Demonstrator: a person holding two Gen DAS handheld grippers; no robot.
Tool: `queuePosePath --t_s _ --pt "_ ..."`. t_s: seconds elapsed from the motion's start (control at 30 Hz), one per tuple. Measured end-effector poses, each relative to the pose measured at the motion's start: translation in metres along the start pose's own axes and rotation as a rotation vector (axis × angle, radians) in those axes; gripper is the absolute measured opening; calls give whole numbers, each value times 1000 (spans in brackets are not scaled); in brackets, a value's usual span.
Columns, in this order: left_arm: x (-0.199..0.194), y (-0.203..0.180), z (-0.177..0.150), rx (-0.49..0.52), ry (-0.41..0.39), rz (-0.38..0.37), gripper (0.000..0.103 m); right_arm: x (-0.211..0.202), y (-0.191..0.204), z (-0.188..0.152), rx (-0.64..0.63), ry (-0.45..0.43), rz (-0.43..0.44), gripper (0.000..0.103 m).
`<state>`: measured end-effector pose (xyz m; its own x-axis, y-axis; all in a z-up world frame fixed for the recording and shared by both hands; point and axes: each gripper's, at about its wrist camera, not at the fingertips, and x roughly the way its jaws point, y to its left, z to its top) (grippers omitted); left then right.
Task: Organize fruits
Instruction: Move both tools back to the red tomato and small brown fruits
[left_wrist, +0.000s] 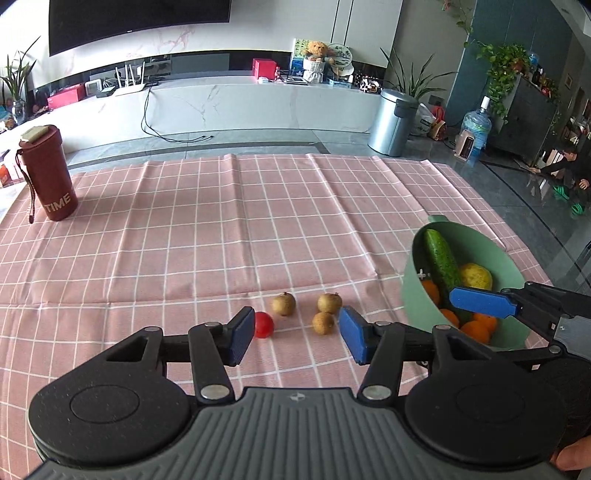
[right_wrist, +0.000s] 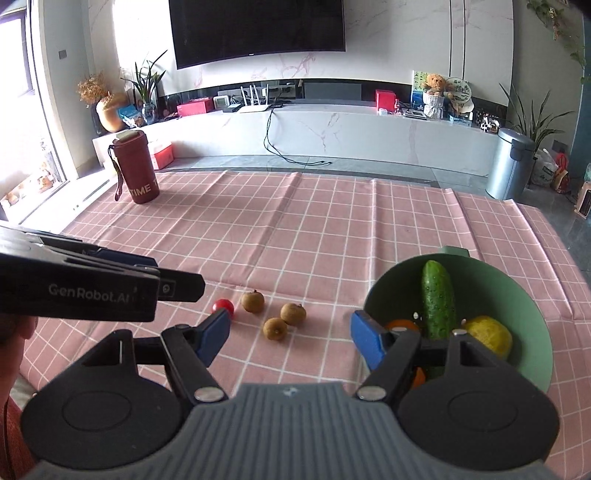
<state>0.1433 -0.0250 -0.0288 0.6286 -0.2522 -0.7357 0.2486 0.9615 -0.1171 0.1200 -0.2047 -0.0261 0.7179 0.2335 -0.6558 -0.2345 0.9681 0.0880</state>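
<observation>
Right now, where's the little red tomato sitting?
The red tomato lies on the pink checked tablecloth, left of the three brown fruits, just beyond the left gripper's left fingertip; the green bowl sits far right.

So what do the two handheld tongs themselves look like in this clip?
Both match: the left tongs and right tongs have black linkage arms with silver rivets, two round black discs, a ribbed grey body with a small emblem, and blue rectangular pads. From the right camera, the left unit's side reads "GenRobot.AI" in pale lettering. No cables show. A red sleeve edge shows at lower left there.
</observation>
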Motion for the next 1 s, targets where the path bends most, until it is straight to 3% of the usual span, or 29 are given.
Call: queuePosePath --t_s 0.17,0.47,0.8,1.0 --pt "7 19 -12 -12 -14 5 59 14 13 -10 29 -27 3 69" --pt "30 45 -27 -58 -26 0 58 43 23 -15 -31 -20 -39 66" --pt "49 59 -37 -75 4 -21 53 72 27 -15 -45 27 -47 38" --pt "63 65 -39 -125 51 -106 49 80 23 -16 -26 51 -46 30"
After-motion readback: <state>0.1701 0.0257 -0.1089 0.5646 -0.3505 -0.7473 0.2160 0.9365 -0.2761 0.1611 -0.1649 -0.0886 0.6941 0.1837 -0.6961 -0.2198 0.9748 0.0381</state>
